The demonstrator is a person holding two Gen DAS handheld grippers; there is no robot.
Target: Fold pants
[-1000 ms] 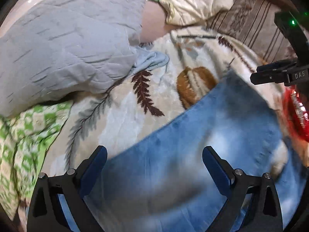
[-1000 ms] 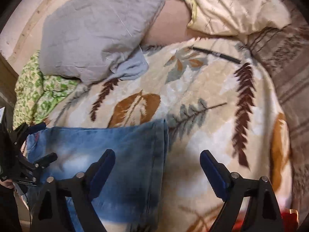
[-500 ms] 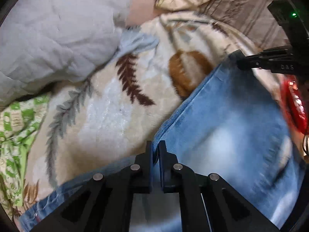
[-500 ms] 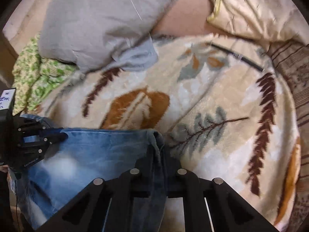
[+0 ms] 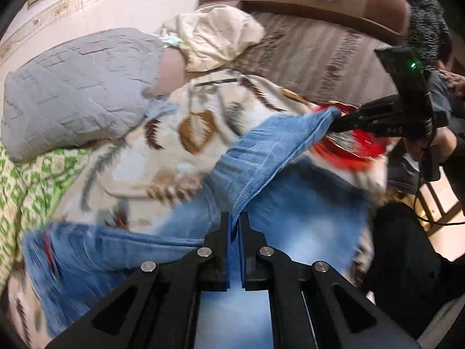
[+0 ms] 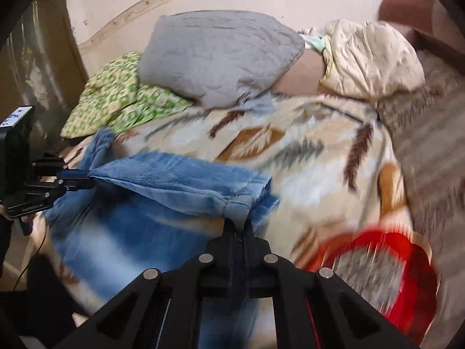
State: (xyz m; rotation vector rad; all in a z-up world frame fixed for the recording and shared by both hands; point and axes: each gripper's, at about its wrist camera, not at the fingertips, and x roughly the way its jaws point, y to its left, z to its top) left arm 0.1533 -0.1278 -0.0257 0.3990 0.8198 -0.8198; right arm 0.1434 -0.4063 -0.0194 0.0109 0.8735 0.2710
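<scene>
Above the leafy blanket [image 6: 316, 163], both tongs pinch the blue pants [image 5: 270, 145]: left gripper [image 5: 234, 218] and right gripper [image 6: 237, 226] hold one stretched hem, pillows far behind.

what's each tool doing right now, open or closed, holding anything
Left tool: closed on the jeans edge, lifted off the blanket.
Right tool: closed on the jeans' other end.

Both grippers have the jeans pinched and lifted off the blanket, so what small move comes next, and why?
Probably carry the raised edge across and lay it over the jeans underneath. The left gripper and right gripper are both shut on one denim edge, stretched between them above the blanket, with the rest lying flat beneath.
</scene>
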